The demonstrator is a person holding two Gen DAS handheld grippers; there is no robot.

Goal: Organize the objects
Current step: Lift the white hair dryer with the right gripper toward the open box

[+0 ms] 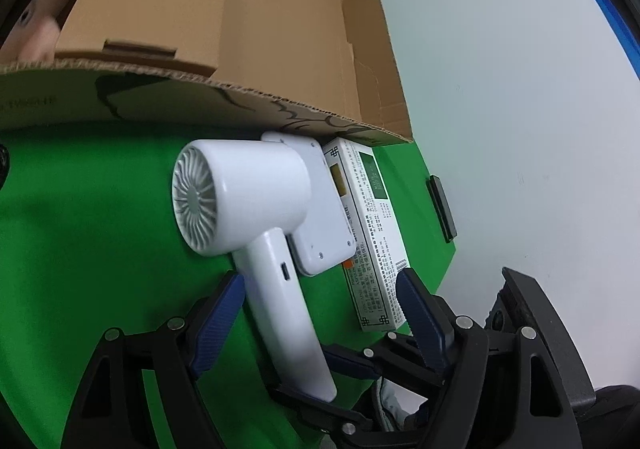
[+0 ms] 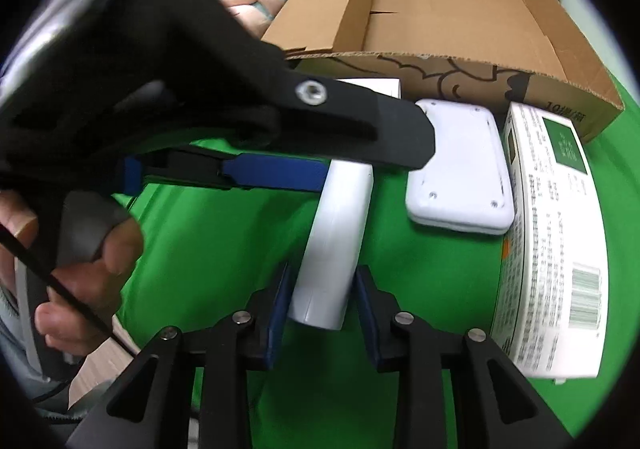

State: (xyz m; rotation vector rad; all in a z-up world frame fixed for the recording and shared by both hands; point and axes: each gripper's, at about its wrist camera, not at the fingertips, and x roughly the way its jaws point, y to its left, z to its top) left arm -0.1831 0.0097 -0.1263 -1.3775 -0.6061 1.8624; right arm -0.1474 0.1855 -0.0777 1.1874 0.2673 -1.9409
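Both grippers, left and right, spread astride the hair dryer handle, seemingly untouched; box wall close behind.

Both wrist cameras look closely along their fingers, sharing the hair dryer.

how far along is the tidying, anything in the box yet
Nothing packed that shows: the visible part of the cardboard box is bare. In hand: the right tool brackets the white hair dryer at its handle end, not clamped. Left: dryer, white case and printed carton sit on the green mat.
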